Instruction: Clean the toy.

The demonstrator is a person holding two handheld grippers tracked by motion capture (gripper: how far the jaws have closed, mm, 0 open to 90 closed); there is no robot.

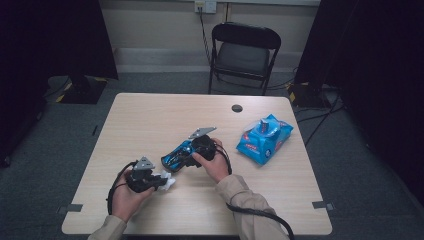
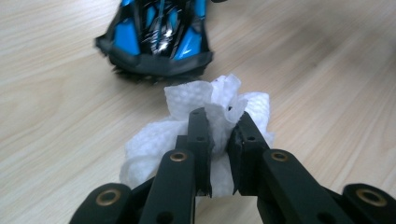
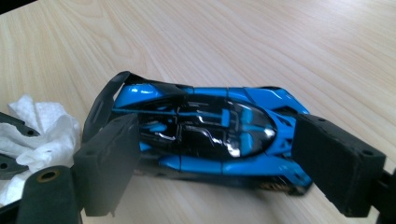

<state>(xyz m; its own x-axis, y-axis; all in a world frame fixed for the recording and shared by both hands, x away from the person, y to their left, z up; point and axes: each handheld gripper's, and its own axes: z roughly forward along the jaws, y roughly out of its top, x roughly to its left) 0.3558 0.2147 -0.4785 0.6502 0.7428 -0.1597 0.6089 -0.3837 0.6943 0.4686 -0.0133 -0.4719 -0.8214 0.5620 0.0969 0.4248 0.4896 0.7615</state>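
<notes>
Toy car [image 1: 177, 156] on pale wooden table [image 1: 150, 120].

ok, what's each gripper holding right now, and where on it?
Left gripper is shut on a crumpled white wipe, pinching a fold near its middle. Right gripper spans the blue toy car end to end, one pad at its tail, one at its nose.

Toy car [image 3: 205, 135] is showing glossy blue-and-black plastic, wipe [image 2: 196, 116] is looking like soft embossed white paper, gripper pads [image 3: 109, 163] are reading matt black and slightly rough, table [image 1: 150, 120] is showing smooth light wood-grain laminate.
</notes>
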